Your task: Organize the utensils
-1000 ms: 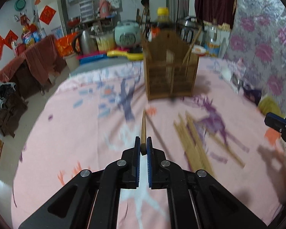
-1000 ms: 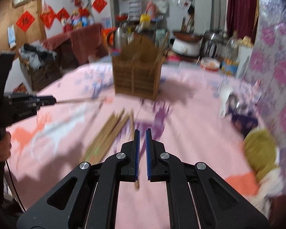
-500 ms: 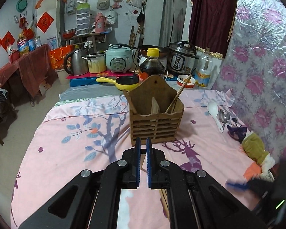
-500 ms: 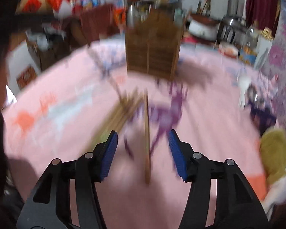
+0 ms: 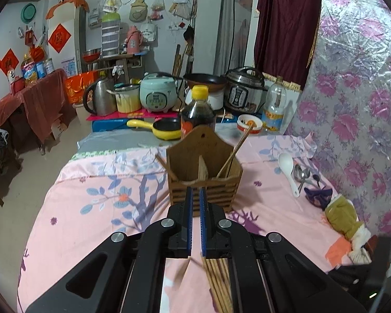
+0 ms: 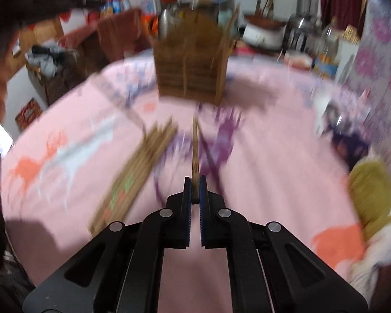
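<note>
here, right gripper (image 6: pixel 195 187) nipped nearly closed on 1 chopstick (image 6: pixel 195 146), aimed at wooden holder (image 6: pixel 193 60); left gripper (image 5: pixel 195 195) nearly closed, empty, w/ loose chopsticks (image 5: pixel 217 281) below. risk: thin tip-grip lets stick pivot, missing the slot.

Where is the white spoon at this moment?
In the left wrist view, the white spoon lies on the pink tablecloth, right of the wooden holder, beside some metal spoons.

One slatted wooden utensil holder (image 5: pixel 204 180) with two chopsticks — one loose bundle of wooden chopsticks (image 6: pixel 135 172), one white ceramic spoon (image 5: pixel 288 168).
</note>
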The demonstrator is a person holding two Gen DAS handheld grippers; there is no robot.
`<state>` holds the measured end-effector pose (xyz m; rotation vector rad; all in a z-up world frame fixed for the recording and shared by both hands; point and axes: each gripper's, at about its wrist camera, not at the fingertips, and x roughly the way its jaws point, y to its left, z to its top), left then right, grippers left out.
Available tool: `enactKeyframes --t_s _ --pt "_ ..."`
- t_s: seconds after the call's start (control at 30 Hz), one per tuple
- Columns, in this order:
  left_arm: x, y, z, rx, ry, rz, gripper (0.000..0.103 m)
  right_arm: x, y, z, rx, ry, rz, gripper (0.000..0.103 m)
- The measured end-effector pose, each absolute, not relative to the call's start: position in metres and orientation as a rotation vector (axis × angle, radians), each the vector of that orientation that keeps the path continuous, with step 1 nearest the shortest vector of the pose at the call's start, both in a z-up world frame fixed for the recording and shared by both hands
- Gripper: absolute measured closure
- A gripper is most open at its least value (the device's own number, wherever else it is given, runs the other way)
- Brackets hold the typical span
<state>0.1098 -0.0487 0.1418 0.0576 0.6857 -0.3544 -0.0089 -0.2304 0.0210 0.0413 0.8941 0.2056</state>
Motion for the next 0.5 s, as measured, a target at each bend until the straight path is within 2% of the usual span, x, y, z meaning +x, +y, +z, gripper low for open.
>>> enactKeyframes --t_s 0.17,0.37,0.43,0.5 --pt "0.110 -0.054 0.158 0.062 0.656 -0.364 0.098 0.020 -0.243 0.076 0.106 0.757 0.195 0.097" --pt "0.089 -0.024 0.091 0.137 0.824 -0.324 0.095 0.024 -0.245 0.073 0.176 0.730 0.239 0.097" --pt "0.078 -0.008 0.068 0.142 0.873 -0.314 0.085 0.027 -0.246 0.063 0.198 0.744 0.254 0.097" --pt "0.058 0.016 0.040 0.152 0.917 -0.299 0.066 0.028 -0.248 0.058 0.215 0.752 0.264 0.097"
